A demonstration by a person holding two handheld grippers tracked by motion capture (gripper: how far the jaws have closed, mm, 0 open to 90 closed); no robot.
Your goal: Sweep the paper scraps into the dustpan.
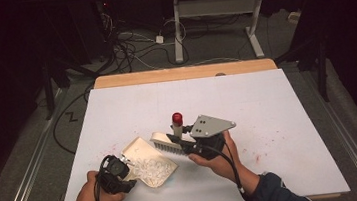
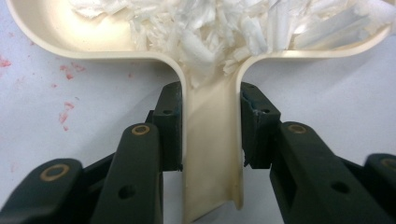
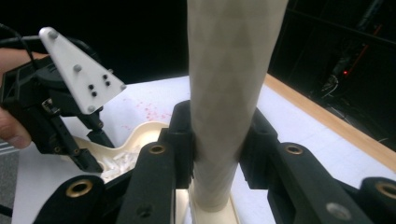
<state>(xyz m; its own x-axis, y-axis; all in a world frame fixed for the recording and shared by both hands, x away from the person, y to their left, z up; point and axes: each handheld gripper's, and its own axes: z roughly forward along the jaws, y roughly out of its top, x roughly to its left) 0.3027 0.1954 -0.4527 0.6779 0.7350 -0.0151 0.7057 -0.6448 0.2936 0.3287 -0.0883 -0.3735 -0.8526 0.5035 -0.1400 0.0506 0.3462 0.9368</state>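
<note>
the left gripper (image 1: pixel 124 179) has its jaws clamped on the flat handle of a cream plastic dustpan (image 1: pixel 148 160), which lies on the white counter (image 1: pixel 269 121) near the person's edge with a heap of white shredded scraps (image 2: pixel 219 28) inside it. the right gripper (image 1: pixel 181 143) has its jaws closed tight on the cream handle of a hand brush (image 1: pixel 167 144) with pale bristles and a red cap on its handle end, held just beyond the pan's open lip. in the left gripper view some scraps sit right at the neck where the pan narrows into the handle, so tilting the pan back could spill them over the handle onto the counter. a brush stroke that runs too hard or too high could flick the light scraps out of the pan, or shove the pan askew in its narrow grip. faint red specks (image 1: pixel 267 146) dot the counter nearby.
</note>
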